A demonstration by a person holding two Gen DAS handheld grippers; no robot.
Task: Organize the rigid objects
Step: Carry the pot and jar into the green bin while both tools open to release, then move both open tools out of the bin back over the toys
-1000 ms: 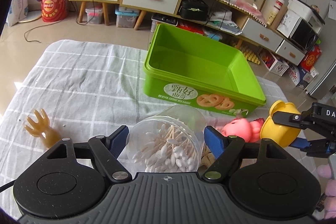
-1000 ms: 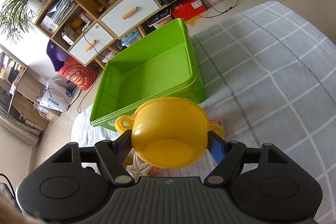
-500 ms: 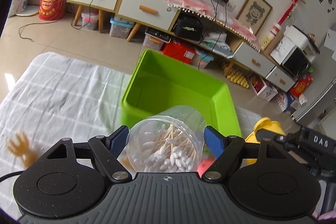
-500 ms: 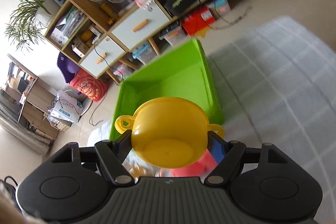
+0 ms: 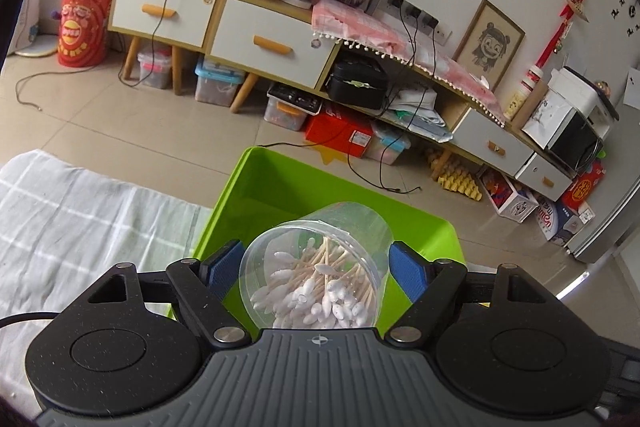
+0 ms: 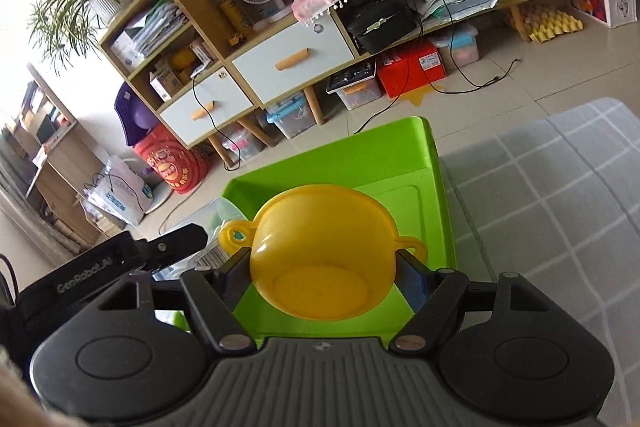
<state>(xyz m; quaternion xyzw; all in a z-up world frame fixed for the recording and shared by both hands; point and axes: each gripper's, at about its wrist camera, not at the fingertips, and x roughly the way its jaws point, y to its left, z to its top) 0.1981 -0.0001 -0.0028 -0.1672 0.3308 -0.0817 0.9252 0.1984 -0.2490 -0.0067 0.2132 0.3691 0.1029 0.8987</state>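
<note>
My left gripper (image 5: 316, 267) is shut on a clear round jar of cotton swabs (image 5: 320, 279) and holds it above the near part of the green plastic bin (image 5: 280, 187). My right gripper (image 6: 324, 275) is shut on a yellow toy pot (image 6: 324, 255) with two small handles, held over the same green bin (image 6: 400, 163). The bin's visible floor looks bare. In the right wrist view the left gripper's black body (image 6: 120, 259) shows at the left with the jar's rim (image 6: 224, 215) beside it.
The bin sits on a grey checked cloth (image 6: 560, 195), also seen in the left wrist view (image 5: 80, 219). Behind is tiled floor (image 5: 120, 115), a low cabinet with drawers (image 5: 256, 43), storage boxes and cables.
Both grippers have risen and moved forward over the green bin with their objects. The pink toy and the small hand figure on the cloth have left view.
</note>
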